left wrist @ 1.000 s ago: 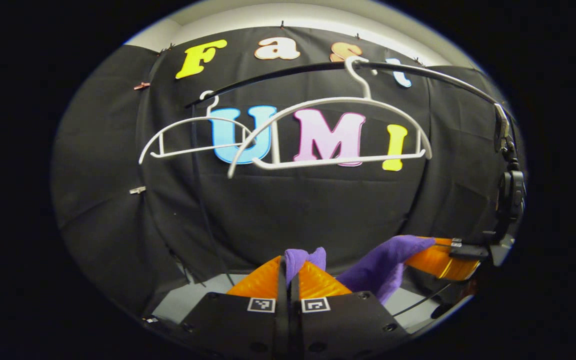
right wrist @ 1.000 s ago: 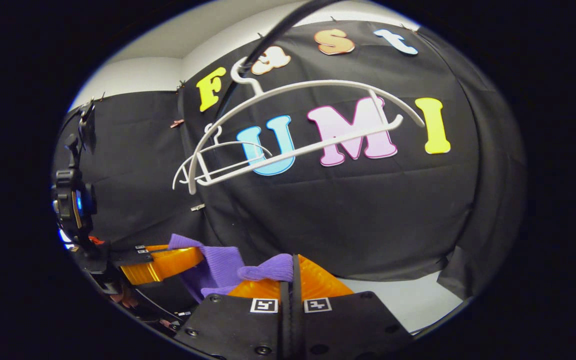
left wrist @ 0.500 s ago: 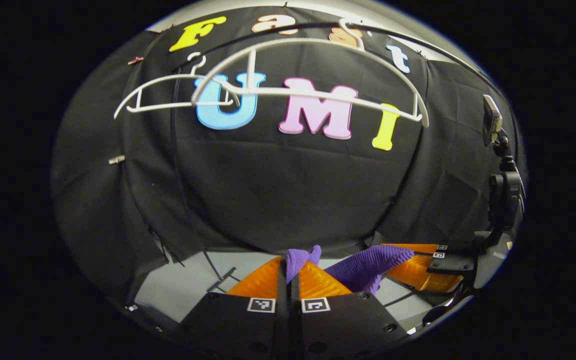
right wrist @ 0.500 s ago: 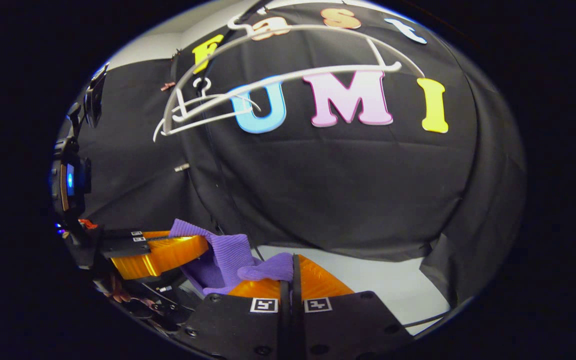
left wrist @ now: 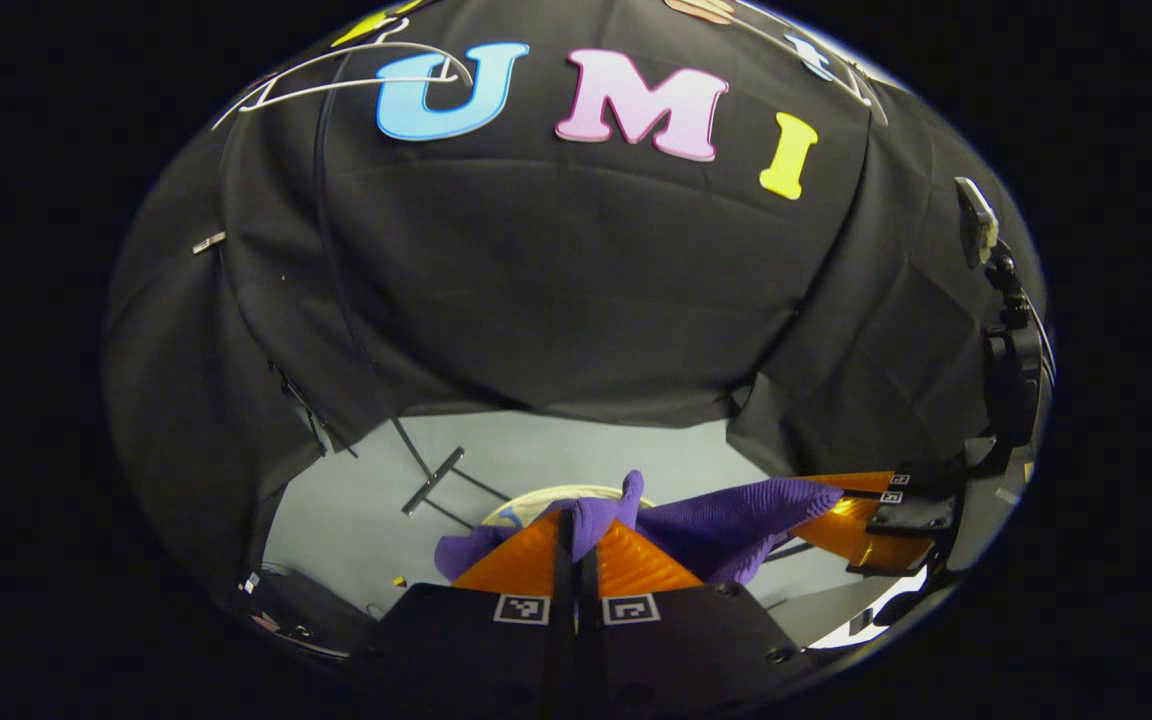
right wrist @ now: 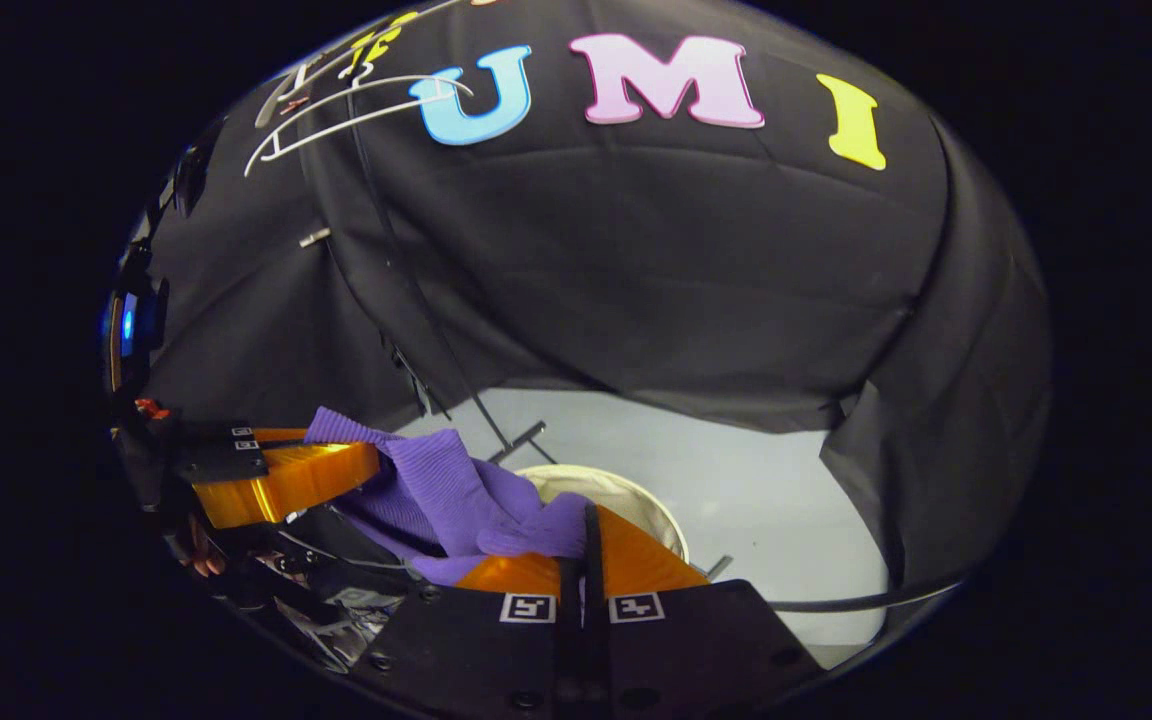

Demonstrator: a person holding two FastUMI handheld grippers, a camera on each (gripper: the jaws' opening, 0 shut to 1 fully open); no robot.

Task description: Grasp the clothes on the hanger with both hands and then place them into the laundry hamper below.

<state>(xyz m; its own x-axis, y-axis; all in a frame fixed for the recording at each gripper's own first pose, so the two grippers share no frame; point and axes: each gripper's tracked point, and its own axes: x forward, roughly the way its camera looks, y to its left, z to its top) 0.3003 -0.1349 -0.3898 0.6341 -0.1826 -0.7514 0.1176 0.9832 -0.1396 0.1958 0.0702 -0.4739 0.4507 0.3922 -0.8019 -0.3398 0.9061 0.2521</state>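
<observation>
— Below our fingers, what did we have to aim at?

— The laundry hamper, its pale round rim on the grey floor. In the right gripper view it lay just ahead of and under the right gripper; in the left gripper view a strip of the same rim peeked out behind the cloth.

— And the purple garment?

— Off the white hanger, which sat bare high up at the top edge. The garment was strung between us, its long axis running hand to hand. The left gripper had its fingers closed on one bunched end; the right gripper's fingers were closed on the other. The slack middle sagged between the two.

— Which hand was nearer the hamper?

— The right, we judged, since the rim sat almost at its fingertips. The left seemed a little to one side, though the cloth hid much of the rim there, so we were not sure.

— So the coming move?

— Probably bringing both ends down over the opening before letting go.
</observation>
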